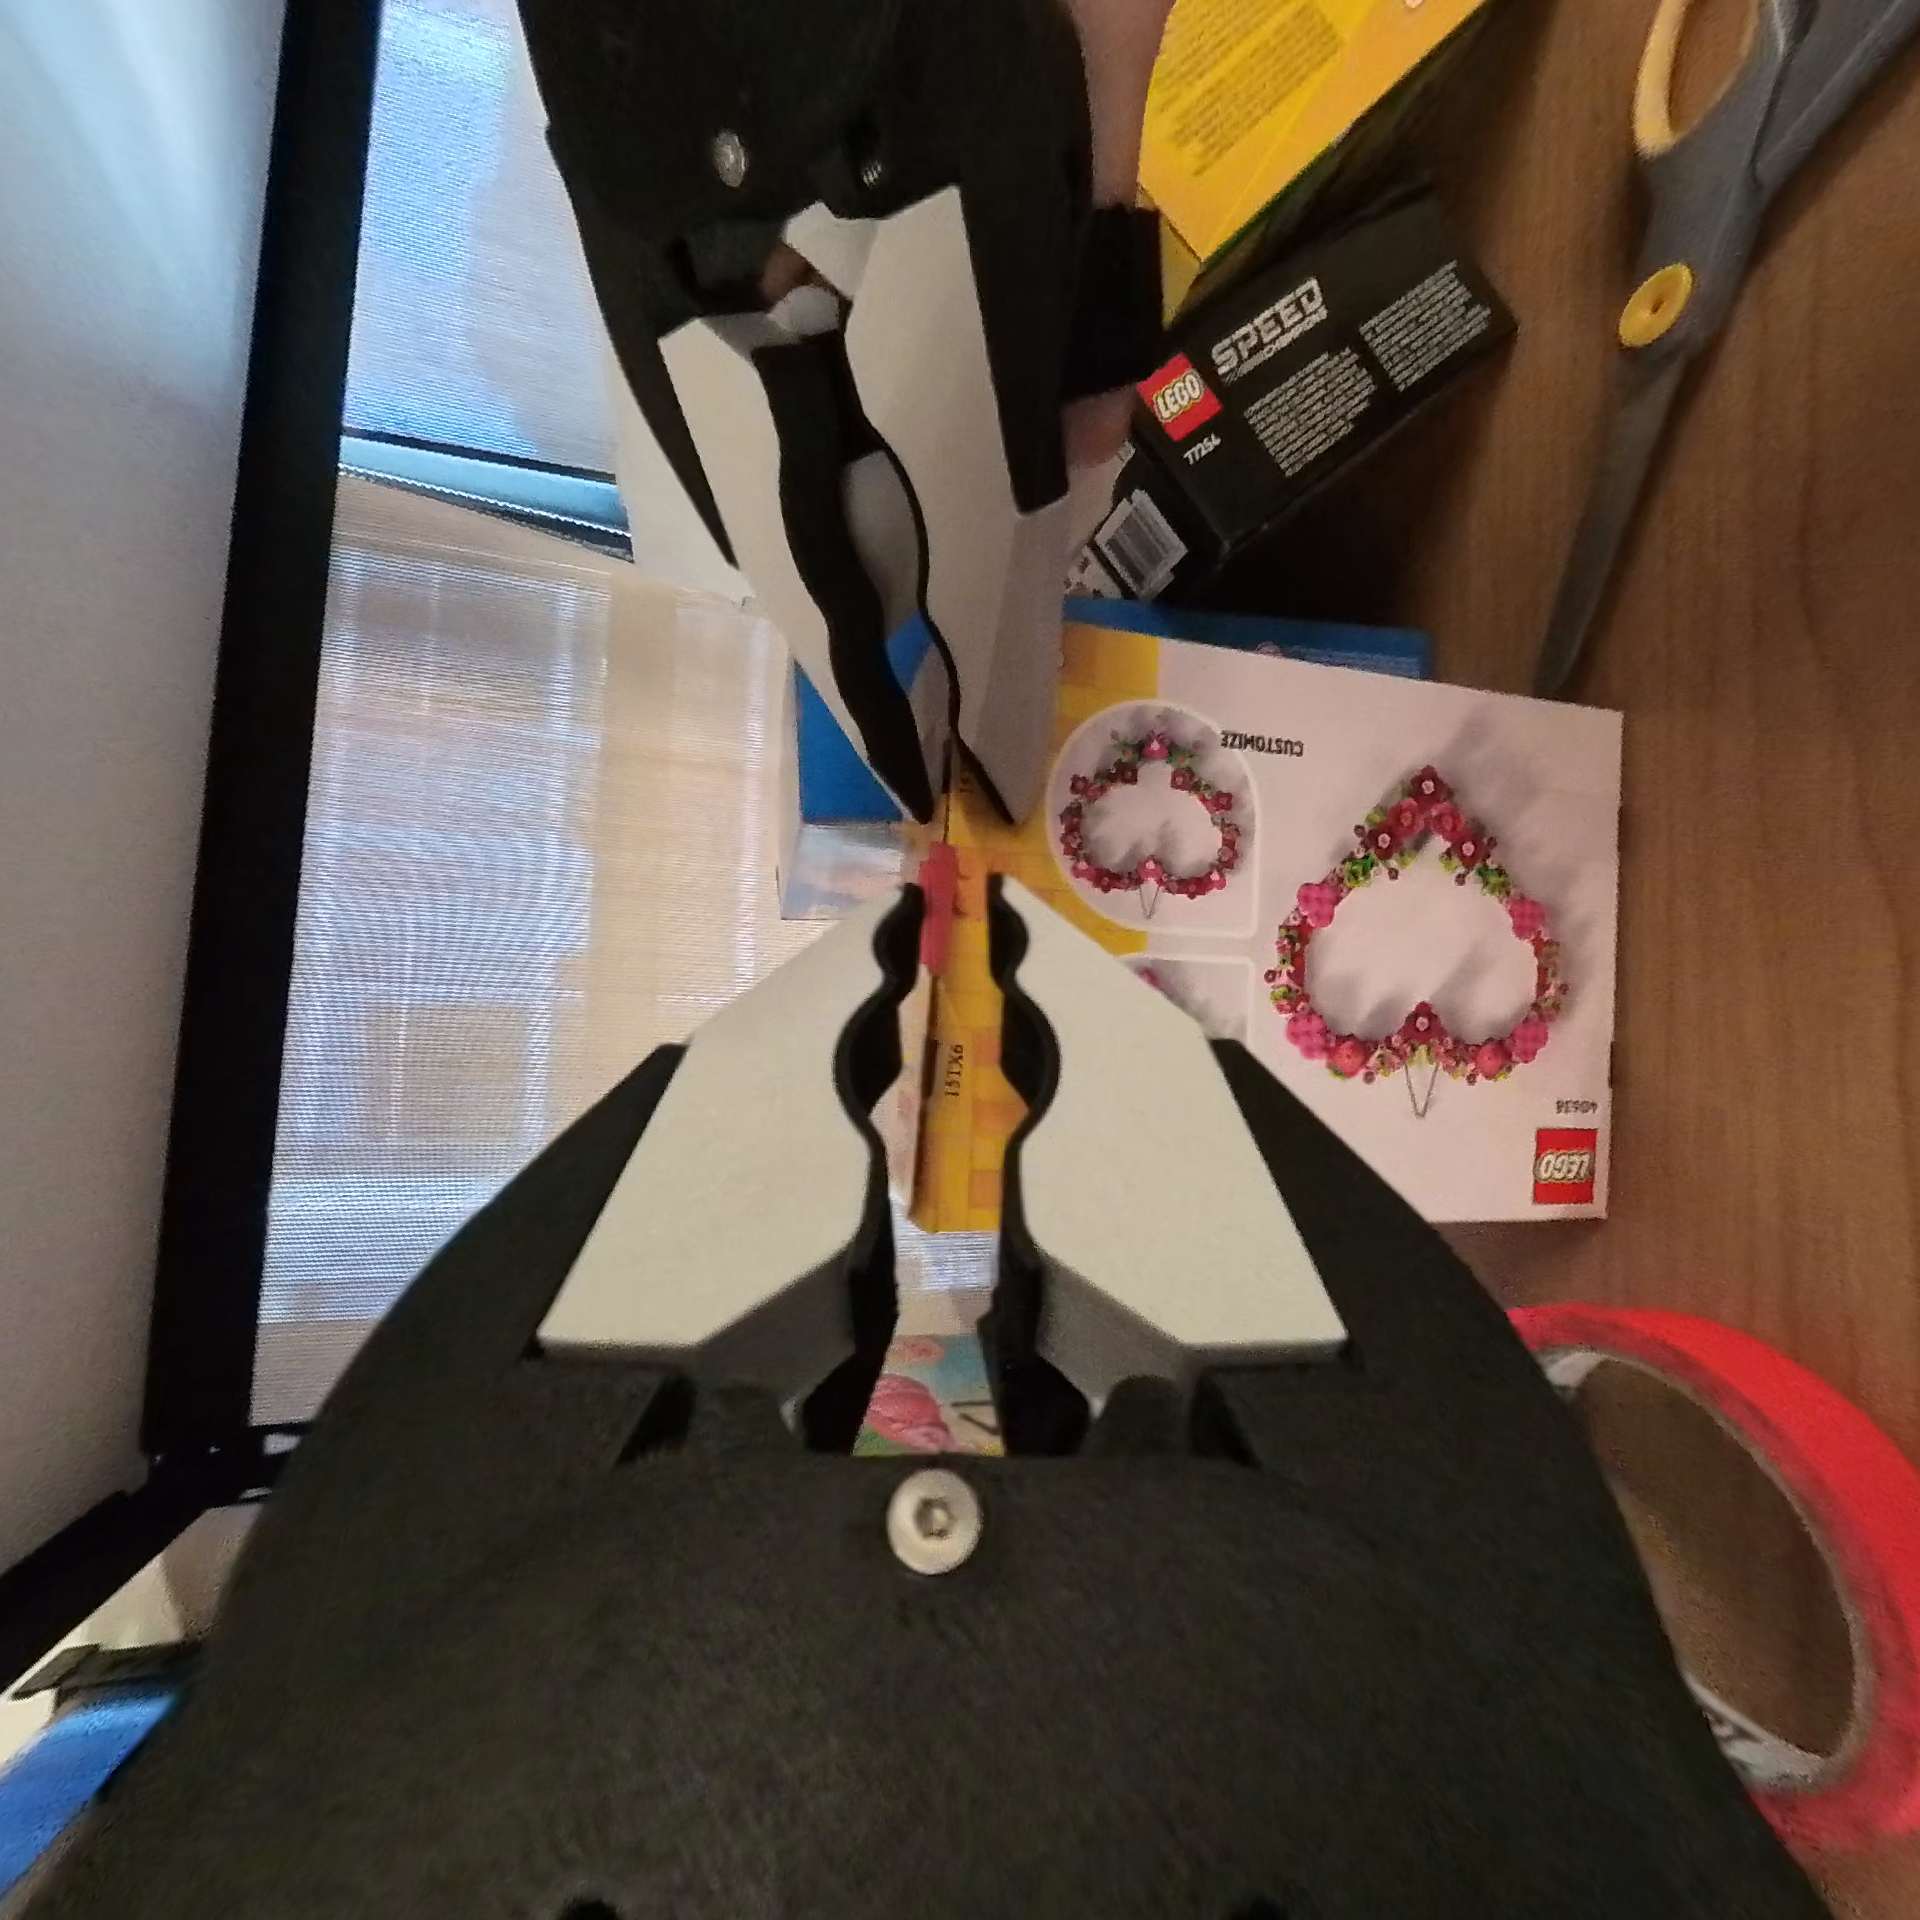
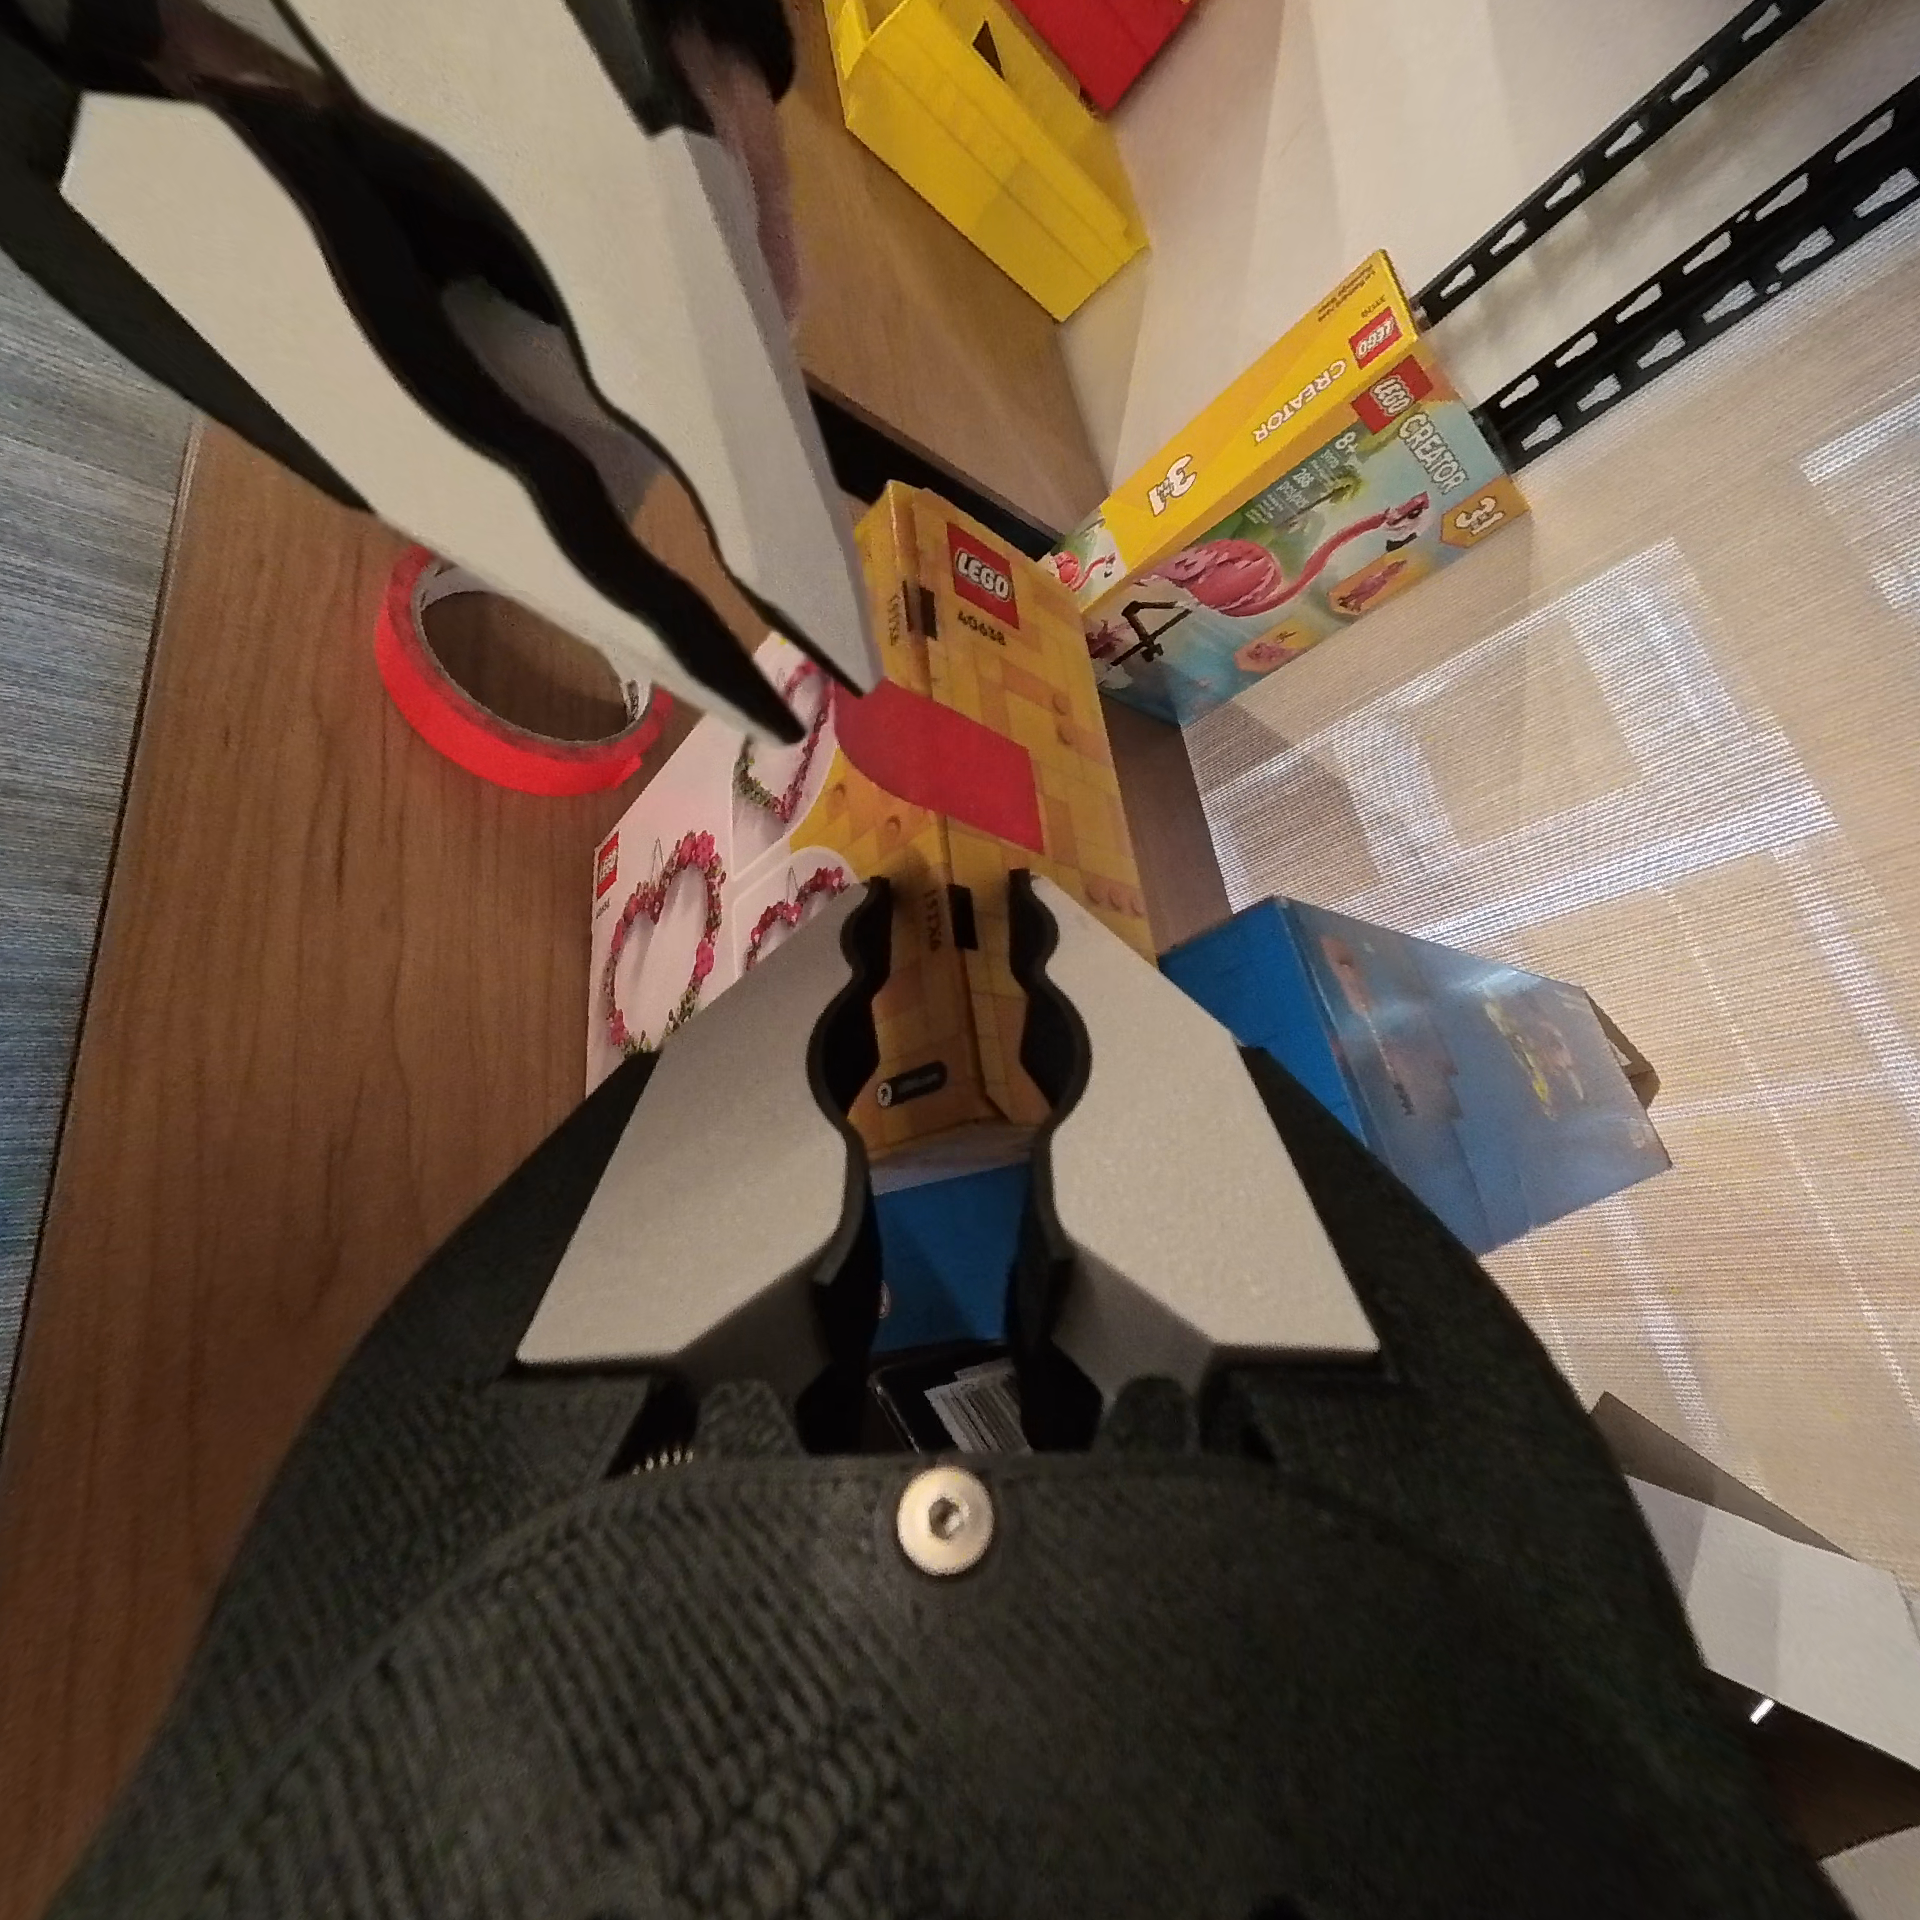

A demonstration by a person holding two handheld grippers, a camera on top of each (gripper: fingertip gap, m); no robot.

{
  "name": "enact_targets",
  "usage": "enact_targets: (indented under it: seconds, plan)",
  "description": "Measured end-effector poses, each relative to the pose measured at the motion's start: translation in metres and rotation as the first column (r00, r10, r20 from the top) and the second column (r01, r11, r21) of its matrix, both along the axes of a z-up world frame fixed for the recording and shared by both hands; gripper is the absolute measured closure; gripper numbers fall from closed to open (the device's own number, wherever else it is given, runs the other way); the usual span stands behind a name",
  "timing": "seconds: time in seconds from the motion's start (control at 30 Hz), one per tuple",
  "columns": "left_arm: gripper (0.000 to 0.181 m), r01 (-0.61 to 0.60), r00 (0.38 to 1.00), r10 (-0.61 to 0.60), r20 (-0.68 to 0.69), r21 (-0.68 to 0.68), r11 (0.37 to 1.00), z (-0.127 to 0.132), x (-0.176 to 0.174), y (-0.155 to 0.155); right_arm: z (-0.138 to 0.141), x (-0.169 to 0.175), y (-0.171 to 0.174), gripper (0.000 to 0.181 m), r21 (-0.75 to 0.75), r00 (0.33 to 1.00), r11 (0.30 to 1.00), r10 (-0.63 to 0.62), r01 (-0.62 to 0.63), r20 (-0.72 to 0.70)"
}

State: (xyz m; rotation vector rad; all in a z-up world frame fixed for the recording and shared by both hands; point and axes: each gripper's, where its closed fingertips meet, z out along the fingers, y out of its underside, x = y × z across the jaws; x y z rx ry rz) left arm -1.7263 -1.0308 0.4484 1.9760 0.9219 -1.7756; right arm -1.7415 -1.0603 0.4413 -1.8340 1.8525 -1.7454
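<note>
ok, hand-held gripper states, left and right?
Left hand-held gripper: narrow gap, red tape strip between tips; grip cannot be told.
Right hand-held gripper: open, straddling yellow box.

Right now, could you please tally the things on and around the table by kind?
Boxes: 5 - heart-wreath box, black box, yellow-green box, blue box, flamingo box
Brick-shaped bins: 2 - yellow bin, red bin
Tape roll: 1
Scissors: 1
Grippers: 2 - left gripper, right gripper
Total: 11
</note>
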Motion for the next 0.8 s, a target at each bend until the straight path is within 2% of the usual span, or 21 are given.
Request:
enact_targets:
  seconds: [0.23, 0.5, 0.8]
  plan:
    - [0.181, -0.042, 0.998, 0.044, 0.053, -0.036, 0.998, -0.003, 0.001, -0.009, 0.000, 0.000, 0.000, 0.159, 0.003, 1.000, 1.000, 0.005, -0.005, 0.008]
    - [0.181, -0.074, 0.994, 0.072, 0.079, 0.025, 0.997, -0.017, 0.000, -0.016, 0.000, 0.000, 0.000, 0.159, 0.001, 1.000, 1.000, 0.003, -0.003, -0.006]
    - [0.181, -0.063, 0.997, 0.056, 0.061, 0.128, 0.990, -0.011, 0.002, -0.009, 0.000, 0.000, 0.001, 0.159, 0.002, 1.000, 1.000, -0.001, 0.001, -0.027]
